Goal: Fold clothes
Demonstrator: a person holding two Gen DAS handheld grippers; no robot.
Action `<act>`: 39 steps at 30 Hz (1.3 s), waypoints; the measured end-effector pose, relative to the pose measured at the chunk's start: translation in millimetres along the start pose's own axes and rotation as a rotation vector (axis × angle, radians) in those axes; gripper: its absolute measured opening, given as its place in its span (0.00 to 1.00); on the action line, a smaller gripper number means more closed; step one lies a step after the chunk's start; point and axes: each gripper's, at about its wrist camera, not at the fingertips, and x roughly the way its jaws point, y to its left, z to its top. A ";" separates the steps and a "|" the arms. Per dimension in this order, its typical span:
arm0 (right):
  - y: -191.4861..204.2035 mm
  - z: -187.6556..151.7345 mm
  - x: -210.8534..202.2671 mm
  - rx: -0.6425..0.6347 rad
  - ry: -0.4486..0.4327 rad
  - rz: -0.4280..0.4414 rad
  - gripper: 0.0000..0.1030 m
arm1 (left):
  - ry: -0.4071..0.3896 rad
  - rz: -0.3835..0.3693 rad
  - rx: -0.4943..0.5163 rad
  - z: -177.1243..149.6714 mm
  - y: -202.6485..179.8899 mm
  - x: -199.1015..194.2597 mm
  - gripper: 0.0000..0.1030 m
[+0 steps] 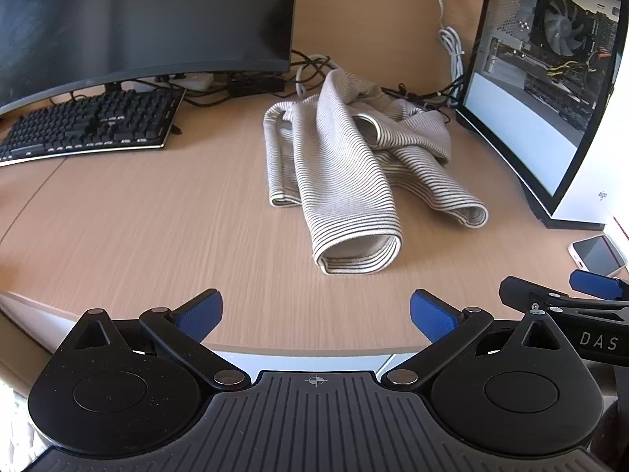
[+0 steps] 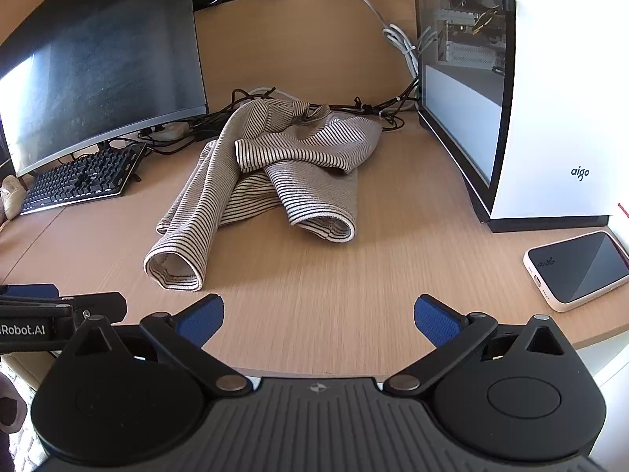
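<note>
The left hand-held gripper (image 1: 315,314) sits at the bottom of its frame over the near edge of the desk (image 1: 157,236), blue pads spread wide with nothing between them. The right hand-held gripper (image 2: 318,316) is likewise wide apart and holds nothing, low in its own view. Beyond both, in mid-frame, a crumpled striped sweater (image 1: 354,165) lies on the desk, sleeves trailing toward the hand-held grippers. A keyboard (image 1: 90,126) and monitor (image 1: 137,19) fill the upper left, a computer case (image 1: 550,78) the upper right, a phone (image 2: 578,271) at right.
</note>
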 end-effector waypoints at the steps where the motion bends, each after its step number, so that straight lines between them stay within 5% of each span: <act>1: -0.7 -0.2 0.0 0.000 0.001 0.001 1.00 | 0.001 -0.001 0.001 -0.1 -0.4 0.1 1.00; 39: 4.1 -3.2 -10.4 0.000 -0.011 -0.005 1.00 | -0.008 0.014 0.006 -3.9 3.1 -7.7 1.00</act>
